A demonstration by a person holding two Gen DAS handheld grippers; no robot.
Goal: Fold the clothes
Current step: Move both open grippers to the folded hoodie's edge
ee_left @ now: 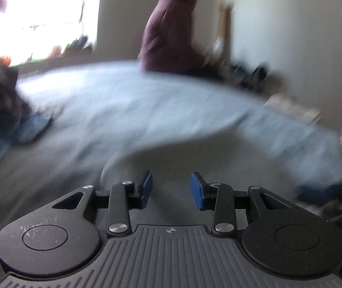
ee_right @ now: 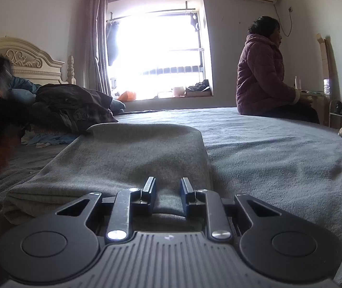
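Grey garment (ee_right: pixel 132 158) lies folded on the bed (ee_right: pixel 278 144).

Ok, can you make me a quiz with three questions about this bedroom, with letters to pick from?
1. Where is the person in the coat?
A. sitting on the bed's far edge
B. standing at the window
C. lying by the headboard

2. What colour is the folded cloth?
A. red
B. grey
C. yellow

3. What is the right tool doing?
A. hanging empty in the air
B. holding a shoe
C. gripping a fold of the cloth

Answers:
1 A, the person sits on the bed.
2 B, it looks grey.
3 C, cloth sits pinched between its fingers.
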